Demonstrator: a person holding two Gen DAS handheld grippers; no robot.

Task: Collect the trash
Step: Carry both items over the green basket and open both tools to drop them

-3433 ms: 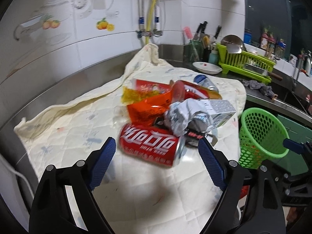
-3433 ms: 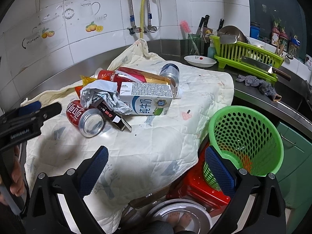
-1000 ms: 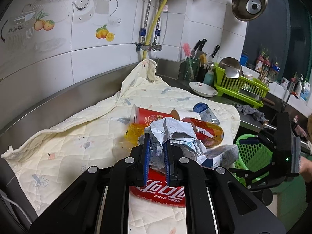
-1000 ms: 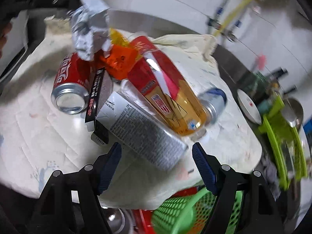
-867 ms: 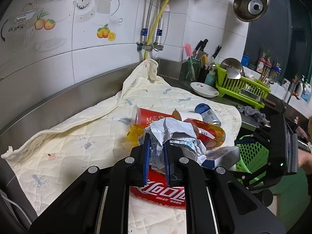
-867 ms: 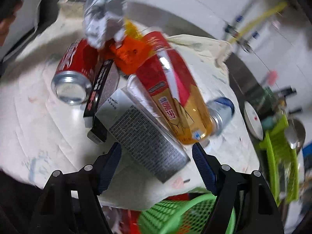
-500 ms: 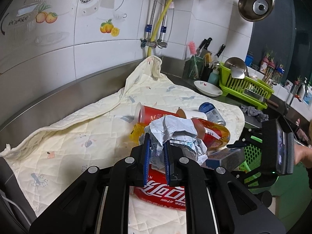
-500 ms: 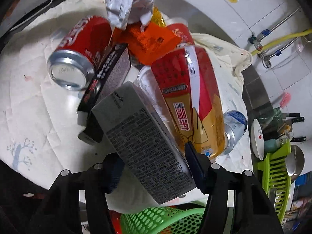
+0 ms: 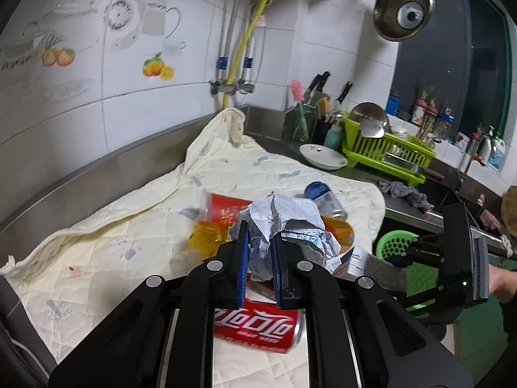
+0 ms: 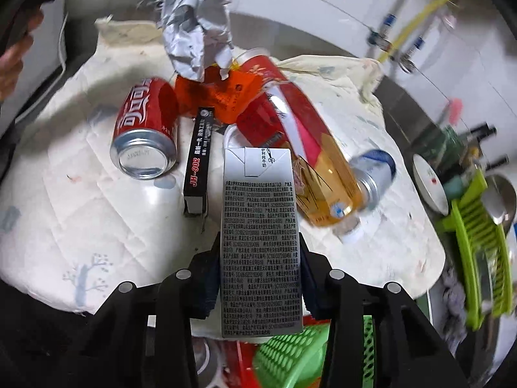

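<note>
The left gripper (image 9: 260,258) pinches a crumpled white paper wad (image 9: 284,223); the right gripper (image 10: 258,278) — jaws just closing — clamps a grey, text-printed milk carton (image 10: 261,226).

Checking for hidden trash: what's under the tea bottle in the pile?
The tea bottle lies on an orange wrapper and a red paper cup, with a blue-topped can behind it. Anything directly beneath it on the cloth is hidden.
</note>
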